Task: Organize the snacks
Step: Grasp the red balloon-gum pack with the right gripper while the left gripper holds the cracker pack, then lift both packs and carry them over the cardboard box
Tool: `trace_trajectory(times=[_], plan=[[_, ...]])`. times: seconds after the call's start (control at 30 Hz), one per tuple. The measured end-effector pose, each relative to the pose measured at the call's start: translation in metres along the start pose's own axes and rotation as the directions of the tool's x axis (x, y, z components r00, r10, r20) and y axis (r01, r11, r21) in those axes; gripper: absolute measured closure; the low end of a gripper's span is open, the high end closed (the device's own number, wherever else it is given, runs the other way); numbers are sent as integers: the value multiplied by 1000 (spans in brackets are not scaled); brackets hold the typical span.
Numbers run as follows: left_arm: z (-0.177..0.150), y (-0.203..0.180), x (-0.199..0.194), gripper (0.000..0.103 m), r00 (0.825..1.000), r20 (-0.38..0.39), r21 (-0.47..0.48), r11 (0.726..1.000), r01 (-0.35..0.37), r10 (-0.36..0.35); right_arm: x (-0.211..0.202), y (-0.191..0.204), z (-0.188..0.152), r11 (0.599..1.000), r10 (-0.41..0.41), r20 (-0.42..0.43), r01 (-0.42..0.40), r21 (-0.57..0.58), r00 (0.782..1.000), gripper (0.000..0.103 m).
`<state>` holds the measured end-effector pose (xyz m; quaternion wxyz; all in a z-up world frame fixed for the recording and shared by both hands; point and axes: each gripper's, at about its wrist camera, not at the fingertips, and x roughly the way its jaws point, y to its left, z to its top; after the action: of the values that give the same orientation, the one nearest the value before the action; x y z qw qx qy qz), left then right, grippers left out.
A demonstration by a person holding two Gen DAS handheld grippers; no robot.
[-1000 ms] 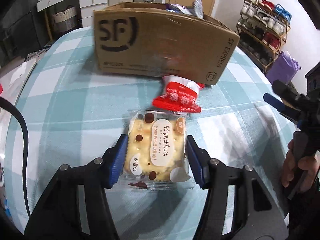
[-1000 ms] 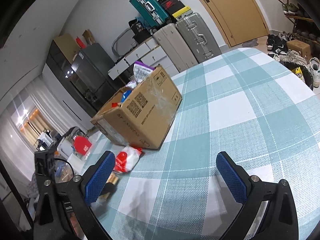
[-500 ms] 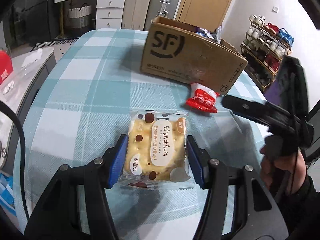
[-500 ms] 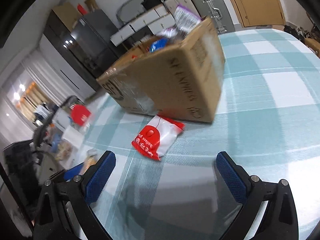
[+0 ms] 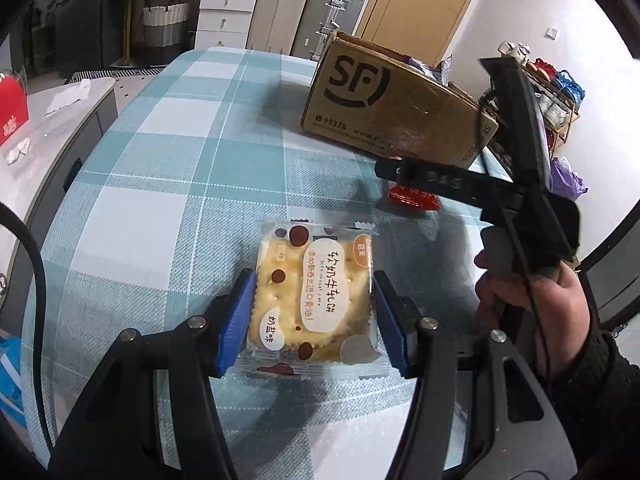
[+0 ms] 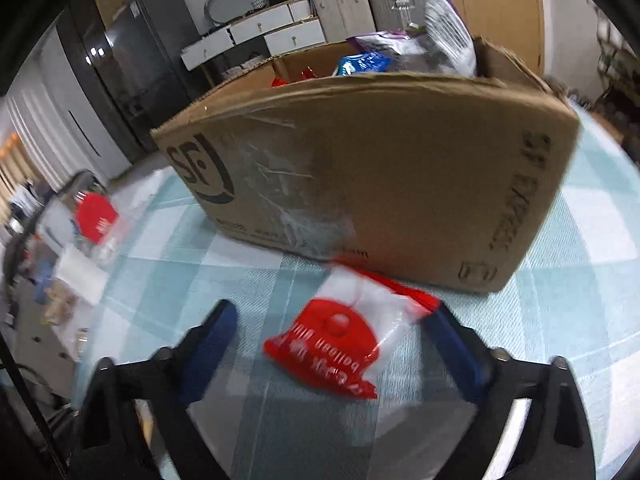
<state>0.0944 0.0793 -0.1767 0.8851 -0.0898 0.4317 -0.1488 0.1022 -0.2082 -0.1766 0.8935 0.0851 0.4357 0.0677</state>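
Two snacks beside the cardboard box (image 6: 380, 168)

My left gripper (image 5: 312, 320) clamps the cracker packet (image 5: 314, 298); my right gripper (image 6: 332, 344), closing, straddles the red-and-white packet (image 6: 340, 336).

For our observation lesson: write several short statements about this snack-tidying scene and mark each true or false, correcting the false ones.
1. The left gripper is clamped on a cracker packet. True.
2. The red-and-white packet lies inside the cardboard box. False: it lies on the checked tablecloth in front of the box.
3. The right gripper straddles the red-and-white packet, jaws closing. True.
4. The box is empty. False: packets show above its rim.
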Motion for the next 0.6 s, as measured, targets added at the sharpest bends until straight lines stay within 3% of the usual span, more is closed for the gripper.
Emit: trace_trajectory(times=[0.1,0.23,0.3,0.6], plan=[[-1,3,-3,48,1000,6,-8,1000,1,-1,4,9,2,997,-64,2,64,-42,998,28],[-2,4,-4,48,1000,3,-23,1000,4,-4,6,24,-3,984,-107,0,106,-140,994,45],[-3,3,-5,48,1000,1,-27,1000,4,-4,4,31,-6,977,-93,-4,91,-193,996,47],[-3,-7,-16,48,1000,14,-20,1000,-14,14,-29,12,-19,975,25,12,-22,-221,1000,52]])
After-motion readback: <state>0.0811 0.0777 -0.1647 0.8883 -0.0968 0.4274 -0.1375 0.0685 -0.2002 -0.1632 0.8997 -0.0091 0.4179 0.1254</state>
